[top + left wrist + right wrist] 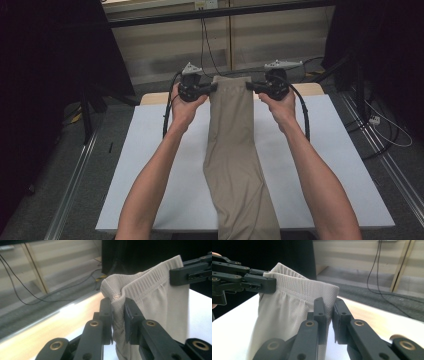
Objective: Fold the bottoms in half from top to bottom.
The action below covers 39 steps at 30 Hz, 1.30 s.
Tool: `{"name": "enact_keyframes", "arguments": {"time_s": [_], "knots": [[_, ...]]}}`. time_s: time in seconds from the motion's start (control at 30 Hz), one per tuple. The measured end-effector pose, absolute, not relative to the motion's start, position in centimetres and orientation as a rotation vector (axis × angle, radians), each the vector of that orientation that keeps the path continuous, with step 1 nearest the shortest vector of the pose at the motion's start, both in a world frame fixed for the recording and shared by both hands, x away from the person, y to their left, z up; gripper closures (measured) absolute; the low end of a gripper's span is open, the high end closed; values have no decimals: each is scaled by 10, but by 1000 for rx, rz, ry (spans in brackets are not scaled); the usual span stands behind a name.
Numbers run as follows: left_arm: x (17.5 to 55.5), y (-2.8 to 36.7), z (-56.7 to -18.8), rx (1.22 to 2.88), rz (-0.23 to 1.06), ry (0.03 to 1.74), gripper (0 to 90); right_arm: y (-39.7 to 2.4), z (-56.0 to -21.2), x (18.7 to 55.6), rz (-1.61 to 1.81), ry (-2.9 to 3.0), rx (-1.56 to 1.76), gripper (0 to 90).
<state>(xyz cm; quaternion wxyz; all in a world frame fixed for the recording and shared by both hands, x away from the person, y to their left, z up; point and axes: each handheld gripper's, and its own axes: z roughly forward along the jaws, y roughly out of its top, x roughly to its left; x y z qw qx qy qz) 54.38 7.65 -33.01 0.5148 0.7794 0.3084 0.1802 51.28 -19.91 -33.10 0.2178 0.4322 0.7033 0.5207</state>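
Two-handed lift of a garment by its waistband. The beige knit trousers with a ribbed elastic waistband hang folded lengthwise, the waistband raised above the far edge of the white rectangular worktop and the legs trailing down its middle and over the near edge. The left tool pinches the waistband's left corner; in the left gripper view its jaws are pressed together on a bunched fold of cloth. The right tool pinches the opposite corner; in the right gripper view the fabric disappears between the pressed-together jaws. Both tools point inward toward each other, level, so the band is stretched flat between them: a grip at both corners keeps the top edge taut and lets the cloth drape straight under its own weight without twisting. The person's forearms reach in from the near side, spread to either side of the garment so as to leave it hanging free. The hold probably prepares for laying flat or folding.
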Motion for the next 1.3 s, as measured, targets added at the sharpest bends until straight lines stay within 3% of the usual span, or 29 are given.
{"name": "enact_keyframes", "arguments": {"time_s": [0.57,1.3], "knots": [[422,111,-358,1895,329,655,791,-191,-365,408,1529,2084,1030,823],[330,112,-433,2149,225,515,766,-188,-447,313,1370,2407,982,806]]}}
